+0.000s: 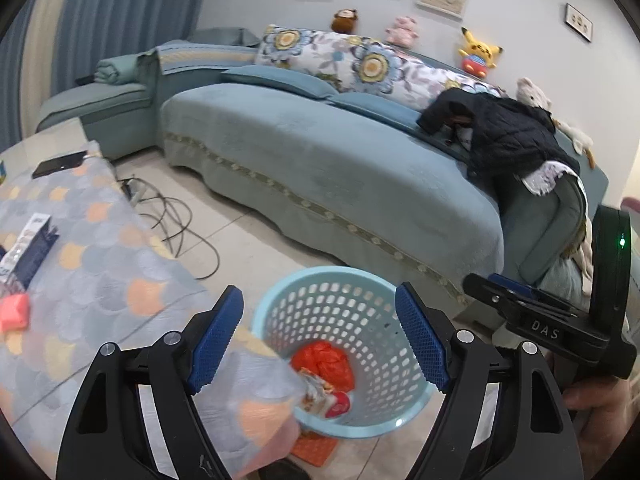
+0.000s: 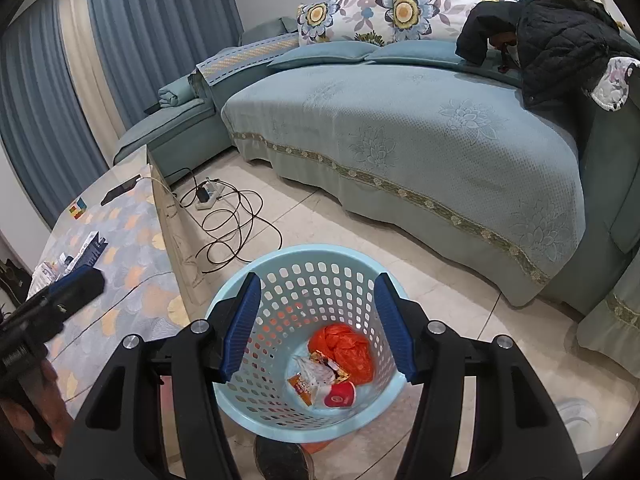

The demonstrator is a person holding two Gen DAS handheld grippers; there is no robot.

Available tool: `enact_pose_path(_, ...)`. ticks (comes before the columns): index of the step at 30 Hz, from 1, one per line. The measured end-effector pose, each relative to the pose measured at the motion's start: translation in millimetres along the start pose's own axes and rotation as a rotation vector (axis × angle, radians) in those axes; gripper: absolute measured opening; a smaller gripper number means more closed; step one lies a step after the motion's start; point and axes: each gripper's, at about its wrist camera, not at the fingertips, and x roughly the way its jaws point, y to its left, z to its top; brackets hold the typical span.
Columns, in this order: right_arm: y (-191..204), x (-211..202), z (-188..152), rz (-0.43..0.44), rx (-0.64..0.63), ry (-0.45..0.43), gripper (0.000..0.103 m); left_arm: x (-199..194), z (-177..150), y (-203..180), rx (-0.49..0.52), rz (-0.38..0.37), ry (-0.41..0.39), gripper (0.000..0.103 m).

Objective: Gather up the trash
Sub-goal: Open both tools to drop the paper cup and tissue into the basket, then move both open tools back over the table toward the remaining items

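Note:
A light blue perforated basket (image 1: 320, 274) stands on the floor beside the table's corner. Inside it lie an orange plastic bag (image 1: 326, 364), a snack wrapper (image 1: 316, 390) and a red-and-white cup (image 1: 339, 405). My left gripper (image 1: 320, 338) hangs above the basket, jaws wide apart and empty. In the right wrist view my right gripper (image 2: 318, 328) is over the same basket (image 2: 308, 250), jaws apart, nothing between them; the orange bag (image 2: 346, 350), wrapper (image 2: 308, 384) and cup (image 2: 340, 395) show below. Each gripper appears at the edge of the other's view: right gripper (image 1: 492, 286), left gripper (image 2: 86, 280).
A table with a patterned cloth (image 1: 100, 280) is at the left, bearing a pink packet (image 1: 14, 312), a dark blue box (image 1: 34, 246) and a phone (image 1: 60, 163). Cables and a power strip (image 2: 224, 216) lie on the tiled floor. A teal sofa (image 2: 400, 128) with a black jacket (image 2: 560, 44) runs behind.

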Motion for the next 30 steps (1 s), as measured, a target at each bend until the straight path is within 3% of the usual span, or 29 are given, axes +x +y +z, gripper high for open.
enact_pose_path(3, 0.1, -3.5, 2.2, 0.018, 0.014, -0.007, 0.056, -13.3, -3.5, 9.1, 0.043, 0.052, 0.004, 0.076)
enact_pose_path(7, 6.5, -4.2, 2.2, 0.039, 0.020, -0.008, 0.064, -37.3, -21.1, 32.4, 0.150, 0.184, 0.032, 0.076)
enact_pose_path(15, 54.2, 10.0, -4.2, 0.083, -0.060, 0.036, 0.064, -110.9, -38.6, 149.1, 0.165, 0.523, 0.068, 0.076)
enact_pose_path(18, 80.8, 15.0, -4.0, 0.148, -0.074, 0.056, 0.064, -134.2, -47.2, 208.5, 0.057, 0.705, 0.095, 0.076)
enact_pose_path(23, 147.0, 19.3, 6.1, 0.271, -0.114, 0.085, 0.064, -161.9, -86.6, 300.7, -0.286, 0.878, 0.203, 0.076)
enact_pose_path(25, 188.0, 16.1, 16.2, 0.333, -0.168, 0.069, 0.067, -175.5, -96.1, 313.9, -0.359, 0.894, 0.182, 0.076)
enact_pose_path(30, 292.0, 12.8, 29.4, 0.459, -0.360, 0.053, 0.082, -193.9, -98.7, 332.6, -0.407, 0.911, 0.143, 0.076)
